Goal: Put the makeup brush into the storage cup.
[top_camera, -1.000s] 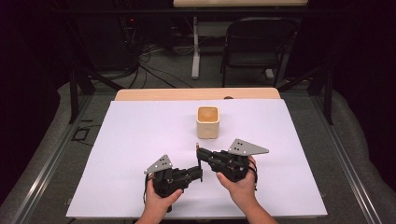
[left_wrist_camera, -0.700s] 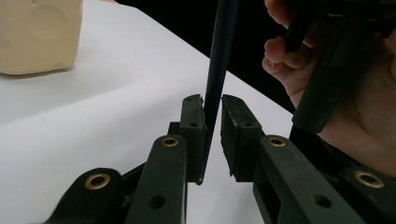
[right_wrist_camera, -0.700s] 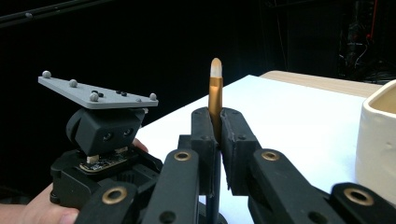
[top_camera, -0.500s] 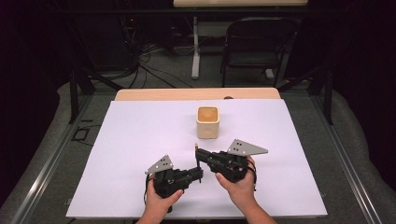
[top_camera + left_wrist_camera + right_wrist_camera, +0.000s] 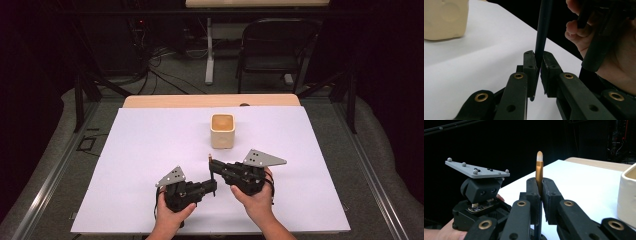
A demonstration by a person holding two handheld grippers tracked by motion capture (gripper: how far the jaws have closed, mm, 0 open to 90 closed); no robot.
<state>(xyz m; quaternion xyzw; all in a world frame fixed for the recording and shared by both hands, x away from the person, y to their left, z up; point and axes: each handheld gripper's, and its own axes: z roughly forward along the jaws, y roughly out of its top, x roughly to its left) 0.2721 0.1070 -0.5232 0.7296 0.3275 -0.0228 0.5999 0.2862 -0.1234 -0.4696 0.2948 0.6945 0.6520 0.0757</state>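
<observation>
Near the table's front edge both grippers, left [image 5: 214, 186] and right [image 5: 212, 165], pinch one brush [image 5: 539, 167] (likely a handover), just short of the cup [image 5: 222, 130].

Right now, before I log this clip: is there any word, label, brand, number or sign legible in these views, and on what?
No legible text in any view.
Cream cup: plain, unmarked.
White table cover: blank.
Thin brush gripped in both sets of jaws: no print visible.
Grey plate on the left gripper: dots and holes, no characters.
Right gripper: unmarked.
</observation>
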